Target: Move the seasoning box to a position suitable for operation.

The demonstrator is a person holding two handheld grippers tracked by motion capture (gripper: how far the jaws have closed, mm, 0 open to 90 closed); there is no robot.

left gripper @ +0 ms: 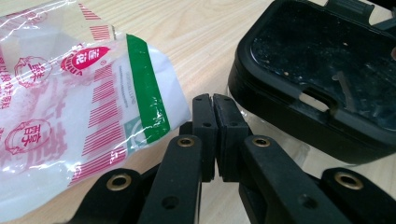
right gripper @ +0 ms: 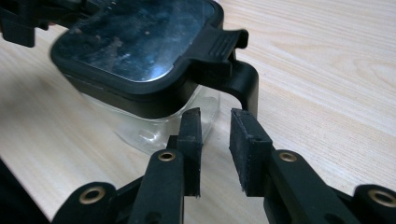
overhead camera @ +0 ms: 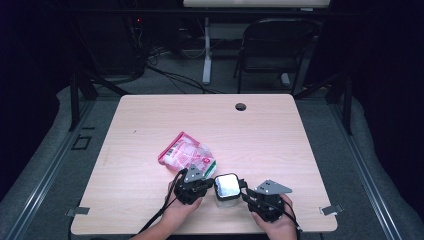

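The left gripper (left gripper: 215, 105) is closed on nothing beside the plastic bag (left gripper: 70, 116) — the right gripper (right gripper: 215, 123) stands narrowly parted, empty, just short of the black-lidded clear container (right gripper: 140, 51).

From my remote seat I log one table (overhead camera: 150, 115), light wood-grain top with rounded corners and a round cable hole (overhead camera: 240, 106) near the far edge. On it: one clear plastic bag (overhead camera: 187, 152) with red print and a green strip, lying flat near the middle; one clear container (overhead camera: 226, 189) with a black lid, standing near the near edge, just beside the bag.
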